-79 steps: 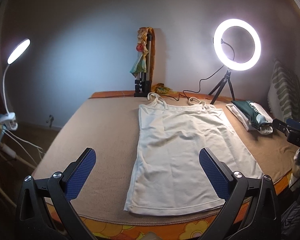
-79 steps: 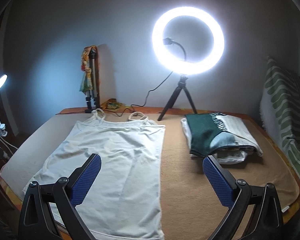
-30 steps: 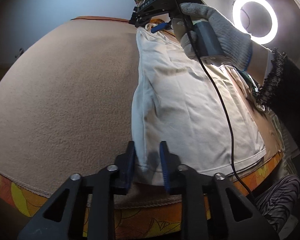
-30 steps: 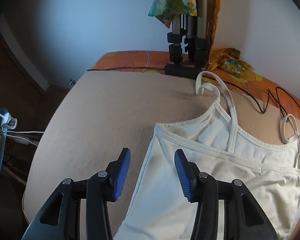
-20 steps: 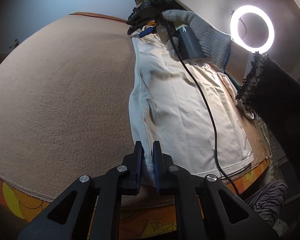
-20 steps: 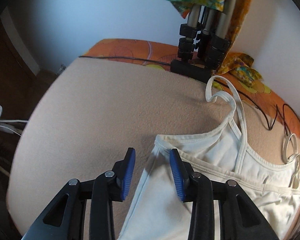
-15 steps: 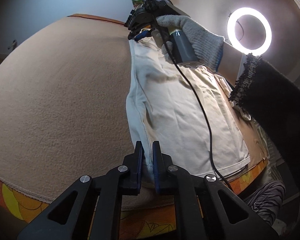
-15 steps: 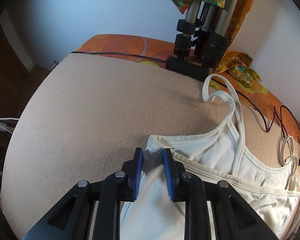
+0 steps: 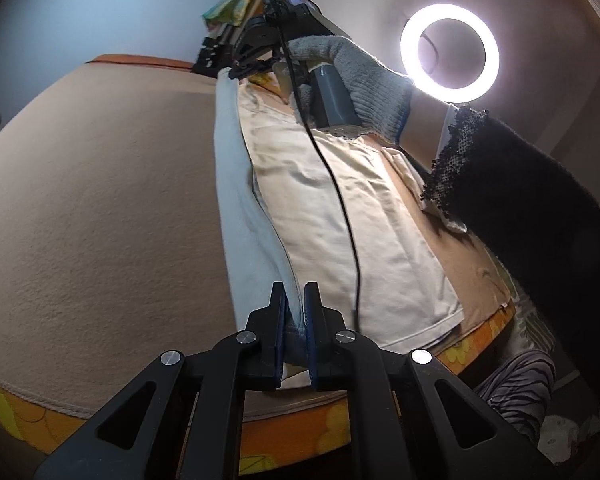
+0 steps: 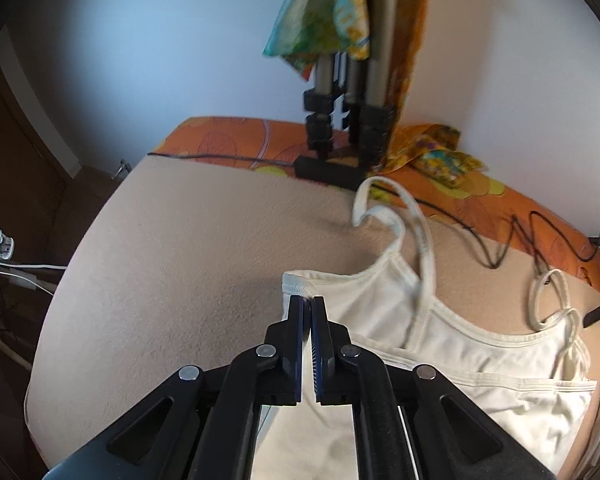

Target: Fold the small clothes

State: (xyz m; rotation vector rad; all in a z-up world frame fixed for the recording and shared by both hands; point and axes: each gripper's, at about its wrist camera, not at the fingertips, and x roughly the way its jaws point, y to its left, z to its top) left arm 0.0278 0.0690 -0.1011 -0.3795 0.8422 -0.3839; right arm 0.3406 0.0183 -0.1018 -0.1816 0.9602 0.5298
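A cream strappy top (image 9: 340, 208) lies on the tan blanket (image 9: 100, 208). My left gripper (image 9: 295, 304) is shut on its left hem corner, near the front edge, and lifts that side edge off the blanket. My right gripper (image 10: 307, 304) is shut on the top's upper left corner, by the armhole (image 10: 300, 284). In the left wrist view the right gripper (image 9: 240, 74) shows at the far end, held by a grey-gloved hand (image 9: 352, 76). The top's left edge (image 9: 236, 184) stands raised between both grippers. The shoulder straps (image 10: 412, 228) lie loose.
A lit ring light (image 9: 450, 52) stands at the back right. A folded tripod with a coloured cloth (image 10: 348, 112) stands at the back wall. A black cable (image 10: 512, 240) runs along the orange sheet (image 10: 228, 140). A cable (image 9: 332, 184) hangs from the right gripper across the top.
Both grippers came down from open above the bed and closed on the top's left side, left on the hem corner, right on the upper corner. The left edge has since lifted.
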